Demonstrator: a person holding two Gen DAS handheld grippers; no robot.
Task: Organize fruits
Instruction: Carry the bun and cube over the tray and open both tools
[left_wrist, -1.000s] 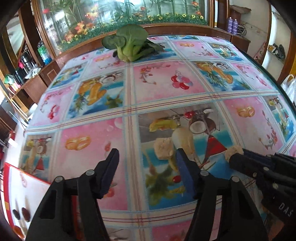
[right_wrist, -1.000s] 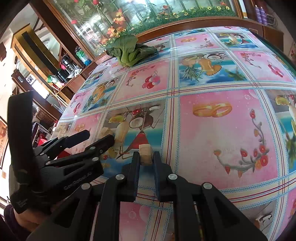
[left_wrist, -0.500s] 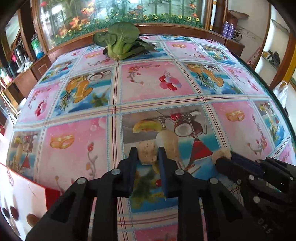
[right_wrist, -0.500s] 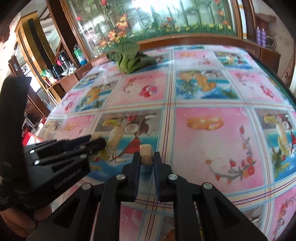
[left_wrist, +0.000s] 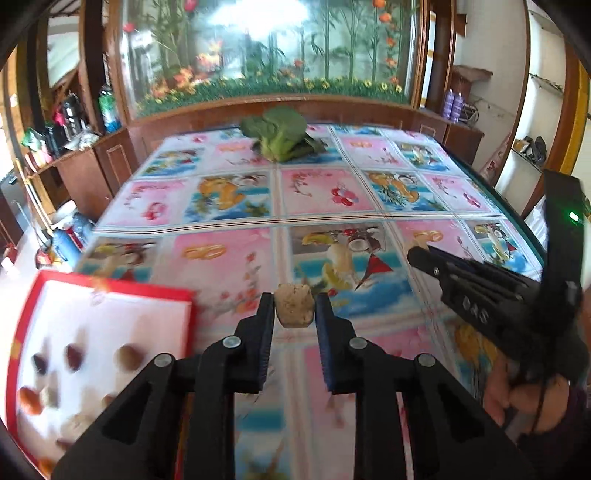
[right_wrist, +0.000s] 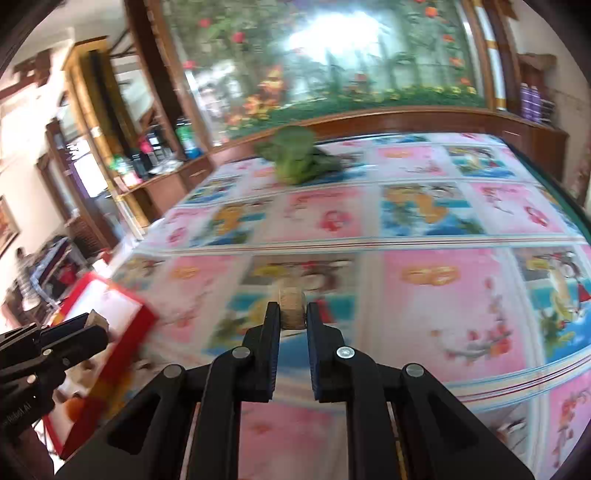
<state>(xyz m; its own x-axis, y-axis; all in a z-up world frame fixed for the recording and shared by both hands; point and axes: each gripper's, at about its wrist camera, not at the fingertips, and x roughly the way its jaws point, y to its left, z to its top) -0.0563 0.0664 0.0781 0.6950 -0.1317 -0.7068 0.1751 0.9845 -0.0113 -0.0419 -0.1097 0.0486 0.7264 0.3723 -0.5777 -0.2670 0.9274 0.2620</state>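
- Readable writing is scarce: the side of the right claw's body, seen from the left wrist camera, bears raised letters that look like "DAS", and a partly cut-off word ending "Robot AI" runs along the left claw's body in the right wrist view; both are blurred.
- At far left, a red-rimmed tray with a white floor lies on the bench near its edge, holding several small pieces, reddish, brown and pale; blur keeps them from being told apart.
- Left claw: jaws drawn in tight on a tan, rough-faced chunk, pinched between the two pads and clear of the flowered bench cloth. The chunk sits just right of the tray's corner in that view. In the right wrist view the same claw shows at the left edge with a pale bit at its tip, in front of the tray.
- Right claw: jaws closed on a second tan cube-like piece, held at the fingertips above the bench. From the left wrist camera this claw points in from the right, gripped by a person's hand.
- At the bench's far side rests a leafy green vegetable, well apart from both claws.
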